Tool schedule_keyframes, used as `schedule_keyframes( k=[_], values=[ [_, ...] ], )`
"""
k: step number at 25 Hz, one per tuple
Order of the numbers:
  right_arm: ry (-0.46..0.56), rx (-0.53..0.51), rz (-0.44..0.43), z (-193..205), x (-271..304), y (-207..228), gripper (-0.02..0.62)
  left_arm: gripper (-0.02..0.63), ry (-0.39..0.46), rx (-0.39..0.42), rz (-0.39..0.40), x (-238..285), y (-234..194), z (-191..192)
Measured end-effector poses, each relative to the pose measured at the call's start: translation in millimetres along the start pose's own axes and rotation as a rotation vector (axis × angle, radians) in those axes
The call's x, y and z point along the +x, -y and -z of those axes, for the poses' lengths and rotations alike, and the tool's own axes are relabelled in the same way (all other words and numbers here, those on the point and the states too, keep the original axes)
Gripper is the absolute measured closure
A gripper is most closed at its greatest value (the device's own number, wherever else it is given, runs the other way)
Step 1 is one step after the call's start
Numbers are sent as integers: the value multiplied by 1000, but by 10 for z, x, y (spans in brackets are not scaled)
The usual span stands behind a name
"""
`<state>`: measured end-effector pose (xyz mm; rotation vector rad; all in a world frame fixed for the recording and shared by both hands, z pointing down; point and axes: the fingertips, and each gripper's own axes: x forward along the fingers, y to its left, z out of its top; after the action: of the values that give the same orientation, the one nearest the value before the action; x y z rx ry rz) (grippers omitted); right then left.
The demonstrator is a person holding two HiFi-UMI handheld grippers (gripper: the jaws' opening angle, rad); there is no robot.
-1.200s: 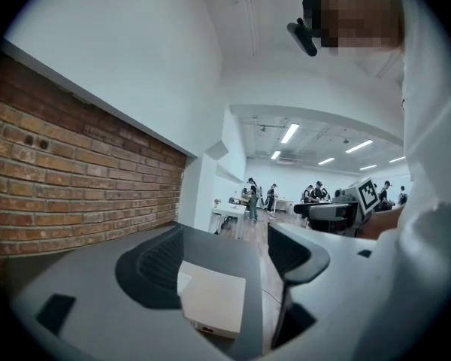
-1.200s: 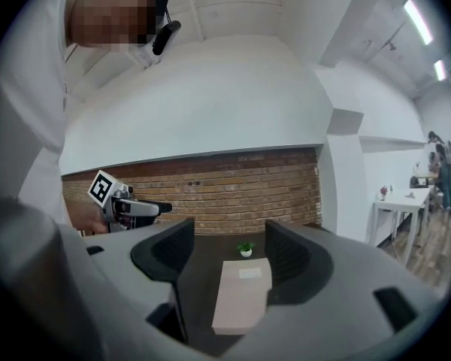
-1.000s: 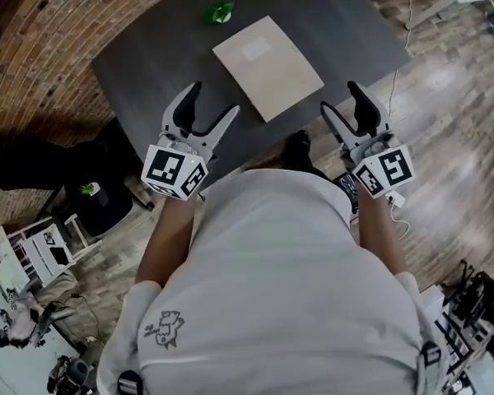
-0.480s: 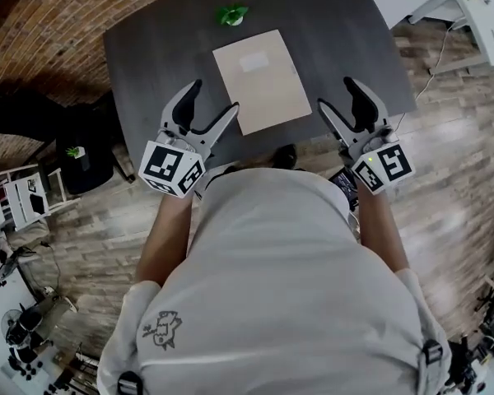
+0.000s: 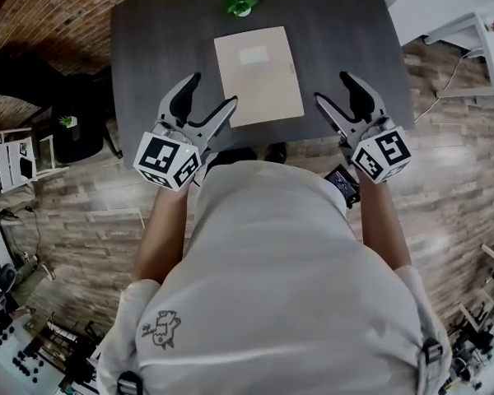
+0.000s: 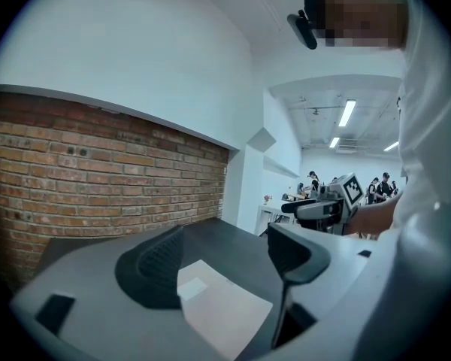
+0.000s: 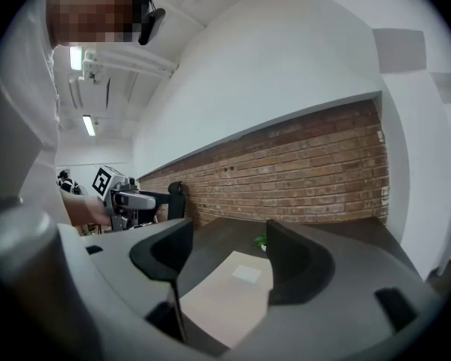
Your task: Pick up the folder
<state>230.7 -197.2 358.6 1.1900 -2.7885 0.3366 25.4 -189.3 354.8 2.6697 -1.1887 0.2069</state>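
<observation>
A flat beige folder (image 5: 258, 74) with a pale label lies on the dark table (image 5: 165, 31), near its front edge. My left gripper (image 5: 208, 99) hovers open over the table's front left, just left of the folder and apart from it. On the other side my right gripper (image 5: 336, 87) is open too, a short way from the folder's right edge. Between the left gripper's jaws the folder (image 6: 214, 307) shows below (image 6: 225, 258). The right gripper view has the folder (image 7: 225, 295) between and beyond its jaws (image 7: 229, 258). Neither holds anything.
A small green object (image 5: 240, 5) sits at the table's far edge behind the folder. A brick wall (image 5: 58, 6) runs along the left. White furniture (image 5: 469, 15) stands at the right on the wood floor (image 5: 445, 171); a dark stool with a plant (image 5: 70, 126) stands left of the table.
The view has swung so the folder now lies squarely ahead, and both grippers have come a little closer to the table's front edge. Both stay open and empty.
</observation>
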Motion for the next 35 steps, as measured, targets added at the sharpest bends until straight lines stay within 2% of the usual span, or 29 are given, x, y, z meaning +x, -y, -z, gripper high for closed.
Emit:
schedule_keyframes(
  k=[10,16,23,28,35],
  values=[
    [-119,25,-38,238,382,138,287,255,-45,-125,-30,178,-280,344],
    [-233,63,-62,658,705,309,287,255,-97,-186,-34,369,-517,558],
    [-356,129,-86,1153,1012,455,287,255,-207,-281,-30,548,-664,982],
    [-456,184,-70,1531,1157,573,285,255,-279,-347,-15,659,-771,1264],
    [-571,274,-49,2015,1315,711,285,255,-413,-462,-34,813,-967,1926]
  ],
)
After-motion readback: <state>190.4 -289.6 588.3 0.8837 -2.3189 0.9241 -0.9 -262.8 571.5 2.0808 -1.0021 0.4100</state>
